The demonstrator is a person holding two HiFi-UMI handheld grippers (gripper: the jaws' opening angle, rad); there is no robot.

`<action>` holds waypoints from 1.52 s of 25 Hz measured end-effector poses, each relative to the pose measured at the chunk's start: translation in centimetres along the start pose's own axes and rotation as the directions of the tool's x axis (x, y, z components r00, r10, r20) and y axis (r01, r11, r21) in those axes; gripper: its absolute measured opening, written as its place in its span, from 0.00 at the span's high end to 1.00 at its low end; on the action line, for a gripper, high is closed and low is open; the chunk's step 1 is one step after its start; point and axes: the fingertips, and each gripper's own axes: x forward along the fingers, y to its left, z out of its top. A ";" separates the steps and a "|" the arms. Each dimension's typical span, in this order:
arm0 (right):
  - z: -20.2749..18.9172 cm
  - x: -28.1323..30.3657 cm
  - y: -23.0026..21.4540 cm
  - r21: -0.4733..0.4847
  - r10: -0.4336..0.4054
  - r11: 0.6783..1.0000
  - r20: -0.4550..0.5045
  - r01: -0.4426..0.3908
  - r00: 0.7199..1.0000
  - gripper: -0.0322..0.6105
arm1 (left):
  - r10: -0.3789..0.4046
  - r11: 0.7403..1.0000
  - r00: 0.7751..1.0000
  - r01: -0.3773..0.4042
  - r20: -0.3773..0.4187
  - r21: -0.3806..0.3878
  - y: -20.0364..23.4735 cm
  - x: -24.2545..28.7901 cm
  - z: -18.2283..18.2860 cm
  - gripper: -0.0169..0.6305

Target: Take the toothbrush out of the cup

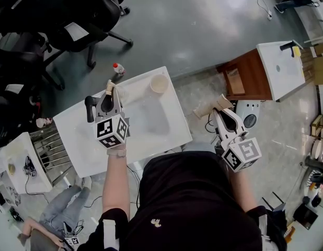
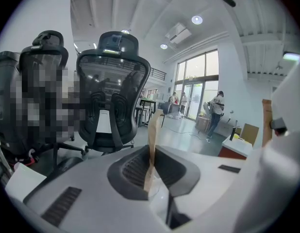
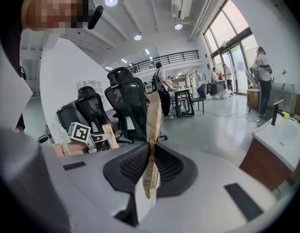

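A pale beige cup (image 1: 159,82) stands upright near the far edge of the white table (image 1: 151,124); no toothbrush shows in it or anywhere else. My left gripper (image 1: 110,86) hovers over the table's far left part, a hand's width left of the cup. Its tan-taped fingertips (image 2: 153,130) are pressed together and I see nothing between them. My right gripper (image 1: 220,102) is held off the table's right side over the floor, its tan fingertips (image 3: 153,115) also shut on nothing. The right gripper view shows the left gripper (image 3: 110,136) low at the left.
Black office chairs (image 1: 72,14) stand beyond the table, with a red-capped bottle (image 1: 118,68) on the floor by its far edge. A brown cabinet with a white top (image 1: 276,69) is at the right, a wire rack (image 1: 52,148) at the left.
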 end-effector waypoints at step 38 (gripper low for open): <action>3.0 2.7 4.0 -0.034 0.319 0.948 0.096 -0.317 0.943 0.87 | 0.135 0.989 0.962 -0.146 0.237 0.031 -3.8 -15.2 9.9 0.91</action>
